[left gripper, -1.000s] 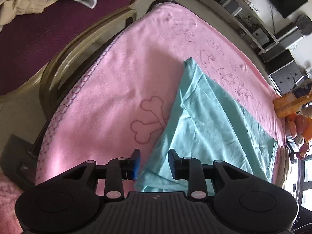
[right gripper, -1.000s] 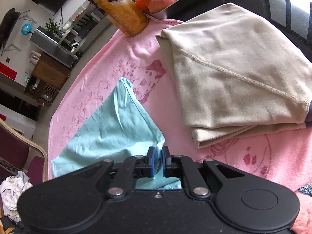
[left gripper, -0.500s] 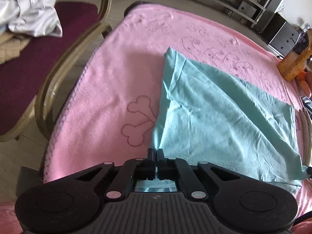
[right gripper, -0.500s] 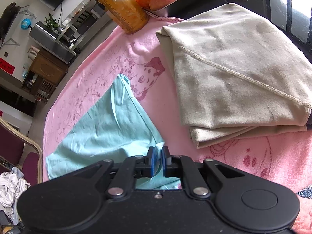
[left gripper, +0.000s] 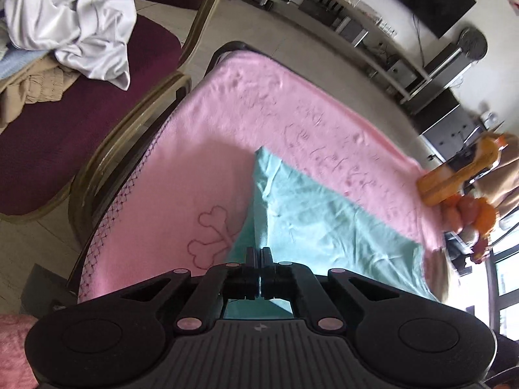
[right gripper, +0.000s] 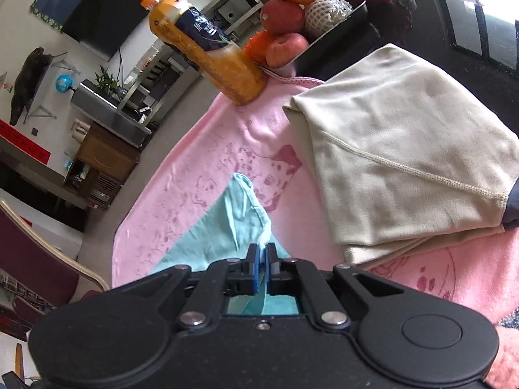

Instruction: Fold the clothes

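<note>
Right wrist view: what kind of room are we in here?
Most likely a home living or dining room. A fruit tray and an orange juice bottle stand at the edge of a table under a pink blanket, a dark wall-mounted TV hangs behind, and a cushioned chair holds unfolded laundry.

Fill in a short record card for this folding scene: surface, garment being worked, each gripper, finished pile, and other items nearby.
surface: pink blanket with bone and dog prints
garment: teal cloth, partly lifted off the blanket
left gripper: shut on the teal cloth's edge
right gripper: shut on the teal cloth
finished pile: folded beige garment on the blanket
nearby: orange juice bottle, fruit tray, chair with unfolded clothes
</note>
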`<state>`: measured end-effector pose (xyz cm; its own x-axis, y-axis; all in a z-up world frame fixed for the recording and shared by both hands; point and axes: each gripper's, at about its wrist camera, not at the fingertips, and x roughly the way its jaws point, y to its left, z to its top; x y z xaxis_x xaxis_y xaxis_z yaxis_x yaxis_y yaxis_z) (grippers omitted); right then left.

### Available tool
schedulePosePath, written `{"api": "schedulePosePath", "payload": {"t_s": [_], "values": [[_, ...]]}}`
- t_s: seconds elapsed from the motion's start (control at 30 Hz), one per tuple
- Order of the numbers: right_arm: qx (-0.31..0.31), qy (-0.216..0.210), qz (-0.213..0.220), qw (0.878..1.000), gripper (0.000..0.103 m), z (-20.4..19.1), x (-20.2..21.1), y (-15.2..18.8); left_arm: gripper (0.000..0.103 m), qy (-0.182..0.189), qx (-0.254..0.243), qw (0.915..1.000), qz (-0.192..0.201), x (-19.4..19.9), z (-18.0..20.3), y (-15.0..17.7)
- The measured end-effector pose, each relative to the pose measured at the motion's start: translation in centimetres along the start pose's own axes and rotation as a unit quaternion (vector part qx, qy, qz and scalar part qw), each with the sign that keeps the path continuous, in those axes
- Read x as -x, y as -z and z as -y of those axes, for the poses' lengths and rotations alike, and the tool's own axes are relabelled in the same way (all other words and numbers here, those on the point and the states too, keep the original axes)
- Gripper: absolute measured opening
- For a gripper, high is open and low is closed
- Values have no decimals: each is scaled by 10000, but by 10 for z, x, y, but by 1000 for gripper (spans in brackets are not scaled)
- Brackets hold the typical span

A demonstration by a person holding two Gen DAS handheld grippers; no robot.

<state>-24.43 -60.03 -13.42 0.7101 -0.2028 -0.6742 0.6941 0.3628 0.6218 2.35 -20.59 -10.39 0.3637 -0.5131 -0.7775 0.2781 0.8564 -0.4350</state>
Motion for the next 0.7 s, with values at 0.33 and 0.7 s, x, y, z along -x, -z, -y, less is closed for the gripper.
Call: {"api": "schedulePosePath", "payload": {"t_s": [0.33,0.7], "values": [[385,623,-338,9967,4,3,-9,14,3,-926,-250,9930,-682,-39,-16,26],[961,853,-172,9916,39,-10,-14,15,23,-1202,-1294,9843,6,-34,12,29]]}}
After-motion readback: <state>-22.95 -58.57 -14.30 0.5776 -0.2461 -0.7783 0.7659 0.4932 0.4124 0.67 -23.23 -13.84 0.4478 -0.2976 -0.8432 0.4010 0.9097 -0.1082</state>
